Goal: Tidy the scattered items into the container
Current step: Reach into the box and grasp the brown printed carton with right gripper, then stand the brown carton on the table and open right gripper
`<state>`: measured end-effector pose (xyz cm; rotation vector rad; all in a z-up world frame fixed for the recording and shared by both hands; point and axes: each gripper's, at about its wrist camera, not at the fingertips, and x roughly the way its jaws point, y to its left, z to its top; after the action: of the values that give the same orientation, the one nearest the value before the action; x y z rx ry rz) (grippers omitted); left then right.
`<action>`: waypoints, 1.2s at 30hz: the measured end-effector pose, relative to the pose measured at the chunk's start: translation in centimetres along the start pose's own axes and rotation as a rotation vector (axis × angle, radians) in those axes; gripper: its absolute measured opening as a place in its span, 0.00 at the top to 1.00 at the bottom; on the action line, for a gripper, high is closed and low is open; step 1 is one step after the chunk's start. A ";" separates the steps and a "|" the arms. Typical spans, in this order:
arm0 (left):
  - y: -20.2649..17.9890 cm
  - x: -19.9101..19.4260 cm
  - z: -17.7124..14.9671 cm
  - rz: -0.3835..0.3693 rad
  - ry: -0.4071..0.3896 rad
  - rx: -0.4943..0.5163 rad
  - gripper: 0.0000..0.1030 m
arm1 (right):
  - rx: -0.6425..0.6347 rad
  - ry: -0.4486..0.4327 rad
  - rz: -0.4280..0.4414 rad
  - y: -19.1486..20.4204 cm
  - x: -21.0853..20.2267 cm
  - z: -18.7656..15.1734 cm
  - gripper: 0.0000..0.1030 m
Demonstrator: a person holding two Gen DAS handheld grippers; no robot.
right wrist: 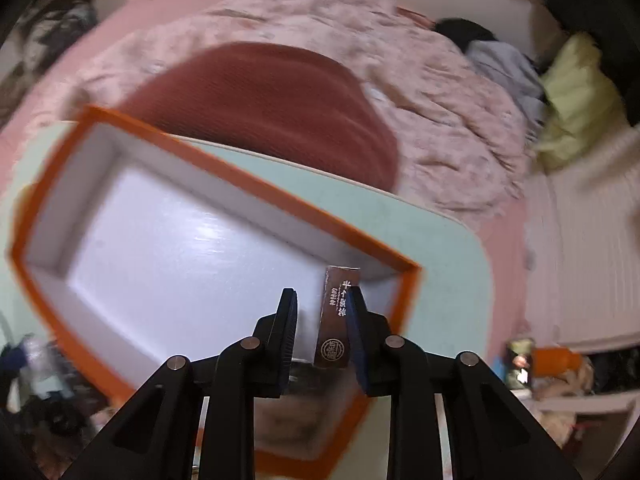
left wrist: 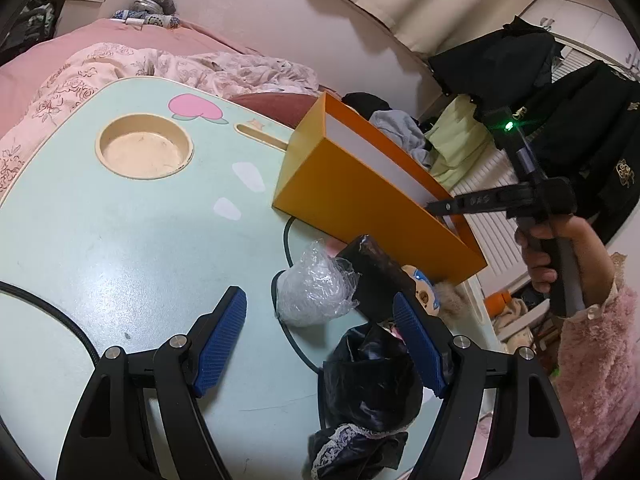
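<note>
My left tongs (left wrist: pixel 320 320) stand wide open and point down a little. My right tongs (right wrist: pixel 322 320) point steeply down, with only a narrow gap between them. My hand (left wrist: pixel 540 256) grips their handle.

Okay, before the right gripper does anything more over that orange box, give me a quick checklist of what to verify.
1. Right gripper above the orange box: ok.
2. Box floor bare beneath it: ok.
3. Brown packet clamped by both pads: cannot tell; it touches one, a gap shows beside the other.
4. Left gripper open, holding nothing: ok.
5. Table cleared: not ok; clear plastic bag and black bag lie there.
</note>
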<state>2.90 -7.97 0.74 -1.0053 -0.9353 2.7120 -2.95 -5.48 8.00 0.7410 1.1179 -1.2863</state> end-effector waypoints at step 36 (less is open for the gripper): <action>-0.1 0.3 0.1 0.002 -0.001 0.002 0.26 | 0.161 -0.245 0.148 0.1 -5.4 -15.7 0.82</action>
<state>2.60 -7.89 0.70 -1.0048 -0.9321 2.7144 -5.88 10.84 7.78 0.7477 0.7548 -1.3115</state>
